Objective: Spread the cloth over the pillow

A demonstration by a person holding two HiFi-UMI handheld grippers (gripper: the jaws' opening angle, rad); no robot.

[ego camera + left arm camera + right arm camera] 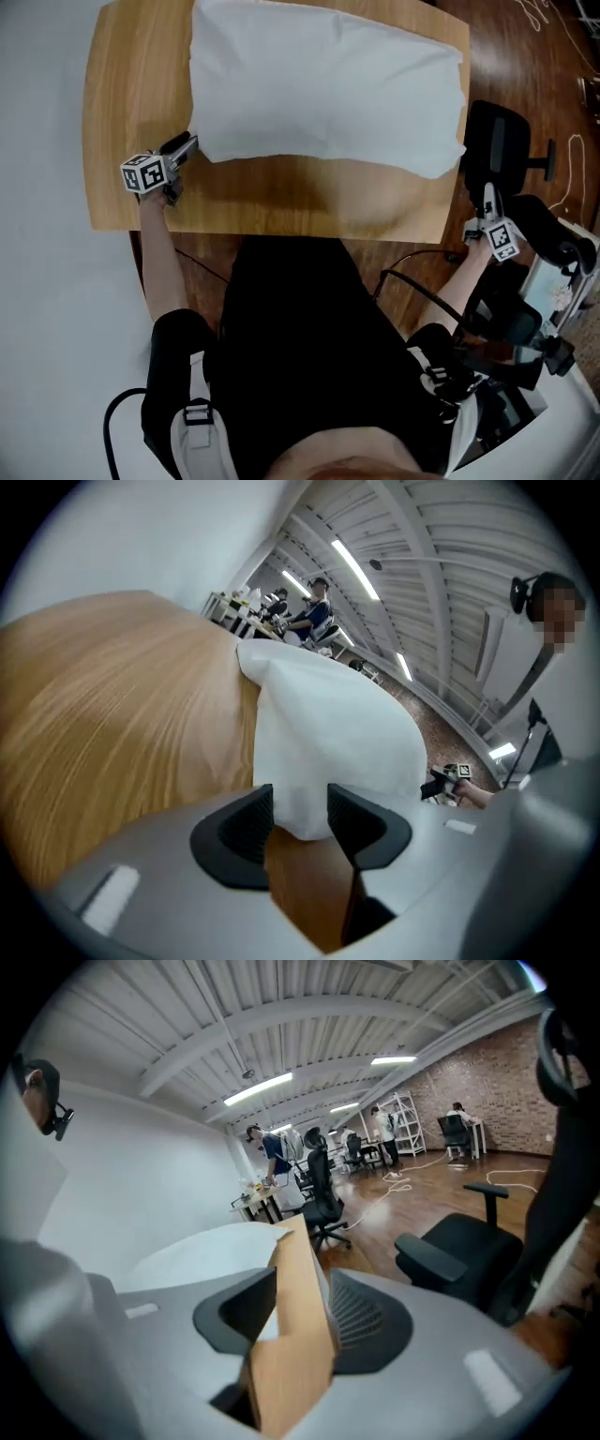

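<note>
A white cloth (319, 84) lies spread over the far half of the wooden table (131, 112) and bulges over what it covers; no pillow shows beneath it. My left gripper (187, 148) sits at the cloth's near-left corner. In the left gripper view its jaws (300, 813) stand apart, with the cloth's corner (319, 742) lying slack between them on the wood. My right gripper (487, 195) hangs off the table's right side, clear of the cloth. In the right gripper view its jaws (305, 1307) are parted, with only the table's edge (295, 1335) seen beyond.
A black office chair (497, 141) stands close to the table's right edge and fills the right of the right gripper view (469, 1251). Cables run over the wooden floor (412, 272). Far off, people sit at desks (314, 611).
</note>
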